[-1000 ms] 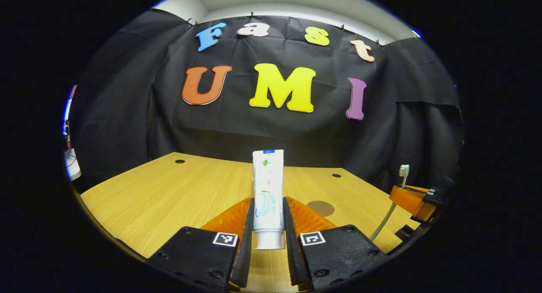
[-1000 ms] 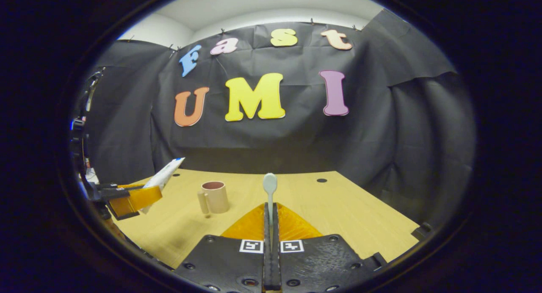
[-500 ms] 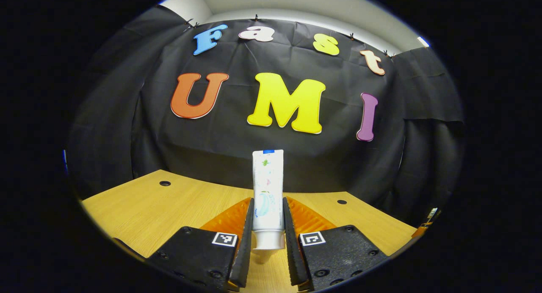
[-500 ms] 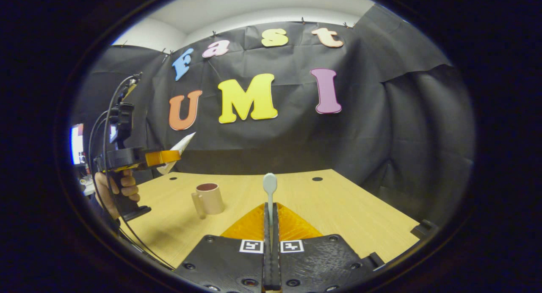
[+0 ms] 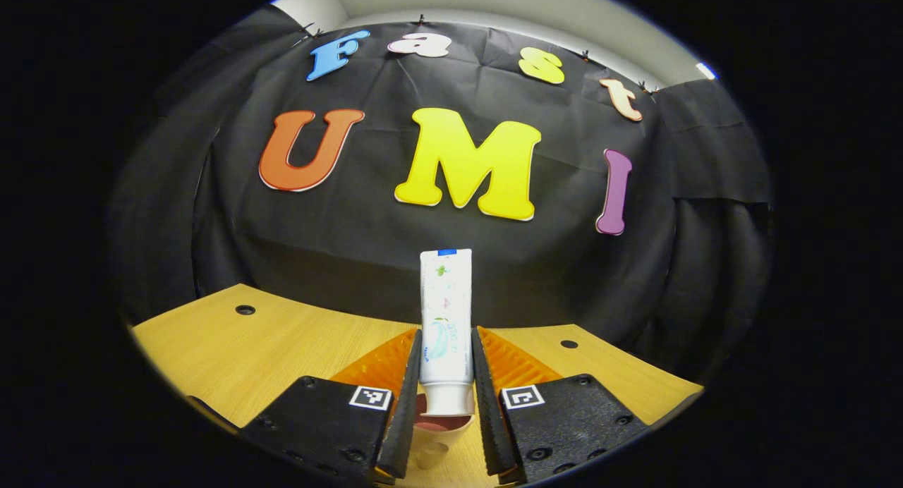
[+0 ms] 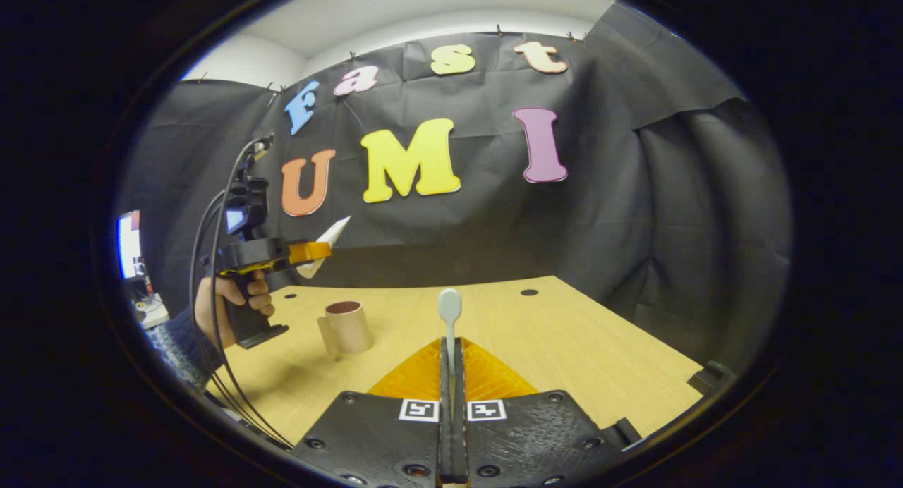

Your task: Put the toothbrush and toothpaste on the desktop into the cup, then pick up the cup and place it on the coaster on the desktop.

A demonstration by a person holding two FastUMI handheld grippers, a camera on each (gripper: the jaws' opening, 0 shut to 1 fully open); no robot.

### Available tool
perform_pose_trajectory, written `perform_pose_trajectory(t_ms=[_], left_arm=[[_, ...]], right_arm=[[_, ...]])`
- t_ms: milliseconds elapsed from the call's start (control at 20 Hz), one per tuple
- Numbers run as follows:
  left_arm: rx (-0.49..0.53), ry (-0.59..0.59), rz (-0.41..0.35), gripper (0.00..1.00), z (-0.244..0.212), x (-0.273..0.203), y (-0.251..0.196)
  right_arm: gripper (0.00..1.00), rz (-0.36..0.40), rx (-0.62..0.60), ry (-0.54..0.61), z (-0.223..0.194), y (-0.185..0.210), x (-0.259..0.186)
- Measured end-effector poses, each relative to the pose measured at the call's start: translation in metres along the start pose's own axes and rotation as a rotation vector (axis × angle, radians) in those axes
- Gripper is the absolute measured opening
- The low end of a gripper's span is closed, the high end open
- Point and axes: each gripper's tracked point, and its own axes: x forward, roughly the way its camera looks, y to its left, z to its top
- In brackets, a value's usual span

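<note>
Left claw: the left claw (image 5: 446,403) is clenched on the toothpaste (image 5: 445,319), tube upright between both fingers, cap end down.
Right claw: the right claw (image 6: 452,403) is pinched tight on the toothbrush (image 6: 449,312), whose head stands up past the fingertips.
Cup: the cup (image 6: 345,326) stands upright on the worktop (image 6: 578,347), handle toward the camera side, mouth open.
Change, left: over the last second the left claw has risen and travelled across the worktop; the cup's rim (image 5: 441,426) now shows just under the tube's cap between the fingers, where half a second ago there was only wood.
Change, seen from the right: the left claw (image 6: 314,250), with the hand (image 6: 233,305) holding it, has climbed from worktop height to above and just left of the cup, tube tilted.
Change, right: the right claw has barely shifted; it waits well back from the cup.
Meaning: the tube looks nearly lined up over the cup's mouth, so the toothpaste drop seems close; the toothbrush would follow.
Coaster: which way it lies from the cup I cannot tell from here.
</note>
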Motion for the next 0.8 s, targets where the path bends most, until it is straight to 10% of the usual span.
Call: perform_pose_trajectory(t_ms=[800], left_arm=[[0.08, 0.04, 0.019, 0.41, -0.019, 0.006, -0.003]], right_arm=[[0.0, 0.006, 0.018, 0.027, -0.014, -0.01, 0.004]])
